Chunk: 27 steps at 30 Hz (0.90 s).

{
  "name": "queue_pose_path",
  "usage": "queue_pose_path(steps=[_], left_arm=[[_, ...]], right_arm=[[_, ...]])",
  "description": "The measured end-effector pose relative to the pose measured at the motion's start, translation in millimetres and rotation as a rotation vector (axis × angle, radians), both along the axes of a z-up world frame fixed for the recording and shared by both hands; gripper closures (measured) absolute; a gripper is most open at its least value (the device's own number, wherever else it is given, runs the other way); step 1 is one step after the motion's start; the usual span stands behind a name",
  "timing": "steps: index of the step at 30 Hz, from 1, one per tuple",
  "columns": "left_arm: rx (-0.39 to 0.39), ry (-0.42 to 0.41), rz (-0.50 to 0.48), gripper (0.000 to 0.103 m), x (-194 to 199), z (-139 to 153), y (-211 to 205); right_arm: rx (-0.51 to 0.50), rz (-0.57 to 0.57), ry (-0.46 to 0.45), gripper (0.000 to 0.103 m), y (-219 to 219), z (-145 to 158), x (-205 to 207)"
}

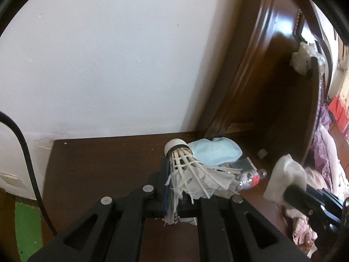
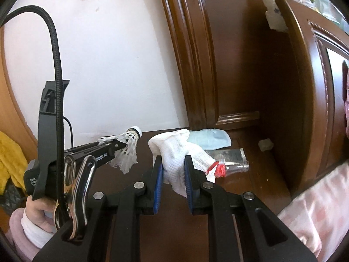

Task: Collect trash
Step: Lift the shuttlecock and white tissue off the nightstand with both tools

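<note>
1. Left tool (image 1: 174,179): jaws pressed together on a worn white shuttlecock (image 1: 187,170), pinching the frayed feather skirt. Cork end points away from the camera; the shuttlecock is lifted clear of the bench (image 1: 98,163).
2. Right tool (image 2: 173,174): blue pads (image 2: 158,185) clamp a crumpled white cloth (image 2: 174,152), narrow gap between them filled by the fabric. Cloth bunches above the jaws and hangs below them, off the bench.
3. In the right wrist view the left tool sits to the left with the shuttlecock at its tip; a hand (image 2: 41,209) in a pink sleeve grips its handle, black braided cable (image 2: 55,65) looping over it.
4. Still on the dark wooden bench, beyond both tools: a light blue face mask (image 2: 209,139) near the back edge, a flattened silver tube (image 2: 229,155) just in front of it, a clear plastic bottle with red label (image 2: 231,168) lying on its side.
5. A small pale crumpled scrap (image 2: 265,144) lies further right, close to the brown wooden headboard (image 2: 250,65).
6. White wall (image 1: 109,65) behind the bench; pink patterned bedding (image 2: 316,214) at right.
</note>
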<state>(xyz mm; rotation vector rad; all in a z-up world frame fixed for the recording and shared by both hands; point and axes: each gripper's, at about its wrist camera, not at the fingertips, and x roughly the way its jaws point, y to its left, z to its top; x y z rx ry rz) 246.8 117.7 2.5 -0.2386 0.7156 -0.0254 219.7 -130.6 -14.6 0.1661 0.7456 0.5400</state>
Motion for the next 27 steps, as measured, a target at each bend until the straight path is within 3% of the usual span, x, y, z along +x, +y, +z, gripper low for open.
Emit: queue_pose_path(steps=[27], left_arm=[[0.032, -0.089, -0.016, 0.099, -144.5, 41.3, 17.1]], right_arm=[[0.110, 0.080, 0.000, 0.084, 9.8, 14.8, -93.6]])
